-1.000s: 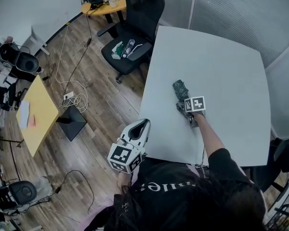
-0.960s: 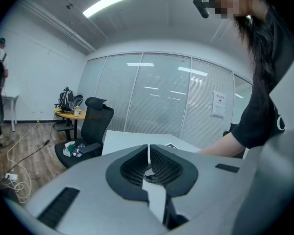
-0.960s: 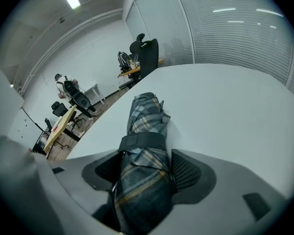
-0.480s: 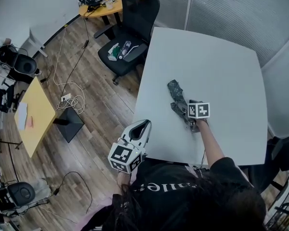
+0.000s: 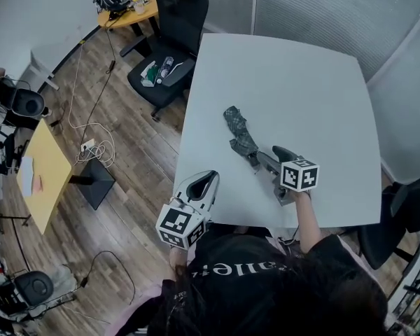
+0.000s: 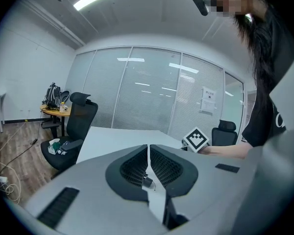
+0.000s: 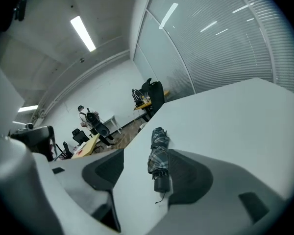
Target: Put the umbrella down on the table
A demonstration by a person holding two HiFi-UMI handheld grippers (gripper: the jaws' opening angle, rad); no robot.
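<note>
A folded dark plaid umbrella [image 5: 238, 133] lies flat on the white table [image 5: 301, 75], its handle end toward me. My right gripper [image 5: 269, 159] hovers just behind that handle, open. In the right gripper view the umbrella [image 7: 158, 153] lies on the table [image 7: 235, 111] between the spread jaws of the right gripper [image 7: 146, 166], and neither pad touches it. My left gripper [image 5: 204, 181] sits off the table's near left edge, close to my body. In the left gripper view the left gripper [image 6: 148, 150] is shut, with nothing between its jaws.
A black office chair [image 5: 169, 54] with small items on its seat stands at the table's far left corner. Another chair [image 5: 406, 219] is at the right. A yellow desk [image 5: 40, 173], cables [image 5: 91, 145] and a black box lie on the wood floor at left. Glass walls run behind the table.
My right gripper has come up and back toward me, away from the umbrella, which stays on the table. My left gripper has barely shifted in the view.
</note>
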